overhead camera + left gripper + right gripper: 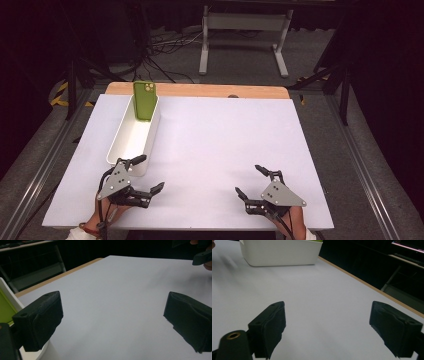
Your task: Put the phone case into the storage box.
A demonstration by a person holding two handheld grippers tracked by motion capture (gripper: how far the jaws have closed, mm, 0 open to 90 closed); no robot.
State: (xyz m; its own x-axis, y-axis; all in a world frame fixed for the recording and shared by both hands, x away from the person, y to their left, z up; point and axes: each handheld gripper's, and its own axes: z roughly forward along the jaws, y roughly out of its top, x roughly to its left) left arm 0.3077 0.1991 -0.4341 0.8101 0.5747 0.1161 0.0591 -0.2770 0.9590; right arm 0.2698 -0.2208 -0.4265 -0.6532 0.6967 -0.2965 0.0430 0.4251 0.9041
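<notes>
A green phone (144,100) stood upright, leaning at the far end of a white bin (131,137) on the tabletop (215,145). The left claw (148,173), beside the bin's near end, and the right claw (248,179) both gaped wide, holding nothing.

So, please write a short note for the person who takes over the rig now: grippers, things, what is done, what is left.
Left gripper: open, holds nothing, at the near end of the white bin.
Right gripper: open, holds nothing, over the bare white table at the near right.
Green phone: stands on end in the far end of the bin, leaning on its wall.
Done: the phone is in the bin.
Left: probably handling the phone or bin; neither is gripped yet.
</notes>
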